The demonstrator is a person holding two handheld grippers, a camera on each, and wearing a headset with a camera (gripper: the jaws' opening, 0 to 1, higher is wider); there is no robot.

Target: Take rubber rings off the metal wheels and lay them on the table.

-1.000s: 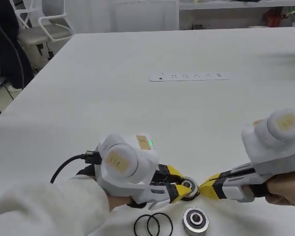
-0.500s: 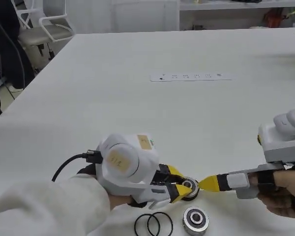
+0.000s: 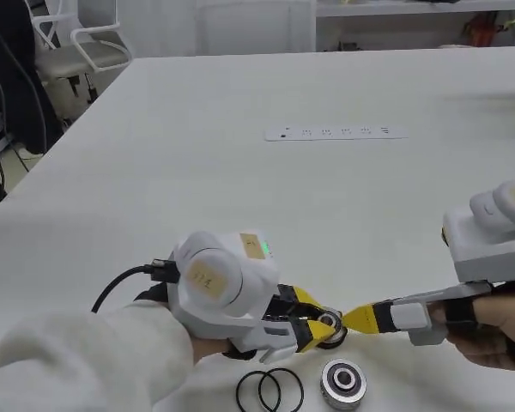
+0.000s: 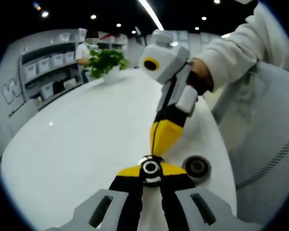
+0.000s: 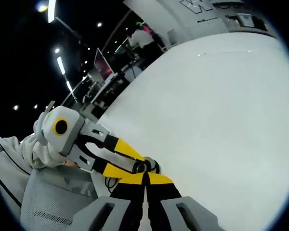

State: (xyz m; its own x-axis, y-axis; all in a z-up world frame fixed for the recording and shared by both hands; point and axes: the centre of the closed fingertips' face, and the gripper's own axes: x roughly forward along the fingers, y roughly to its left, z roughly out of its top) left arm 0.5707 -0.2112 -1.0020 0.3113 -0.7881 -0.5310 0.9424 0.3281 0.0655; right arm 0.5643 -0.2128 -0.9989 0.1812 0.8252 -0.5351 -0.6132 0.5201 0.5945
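My left gripper [image 3: 321, 329] is shut on a small metal wheel [image 3: 330, 324], held just above the white table [image 3: 240, 172]. In the left gripper view the wheel [image 4: 151, 166] sits end-on between the yellow tips of the left gripper [image 4: 151, 171]. My right gripper [image 3: 350, 320] comes in from the right, shut, its tips against the wheel's rim. I cannot make out whether it pinches a ring. In the right gripper view, the right gripper [image 5: 145, 177] meets the wheel [image 5: 150, 166]. A second wheel [image 3: 342, 382] and two black rubber rings [image 3: 269, 391] lie on the table nearby.
A white power strip [image 3: 336, 133] lies mid-table, far from the work. A black cable [image 3: 120, 287] trails left from the left gripper. An office chair [image 3: 77, 51] stands past the far left corner. A potted plant [image 4: 106, 60] sits on the table's far end.
The right gripper's body has swung out to the right and lower, while its tips stayed at the wheel. The left gripper has held still with the wheel.
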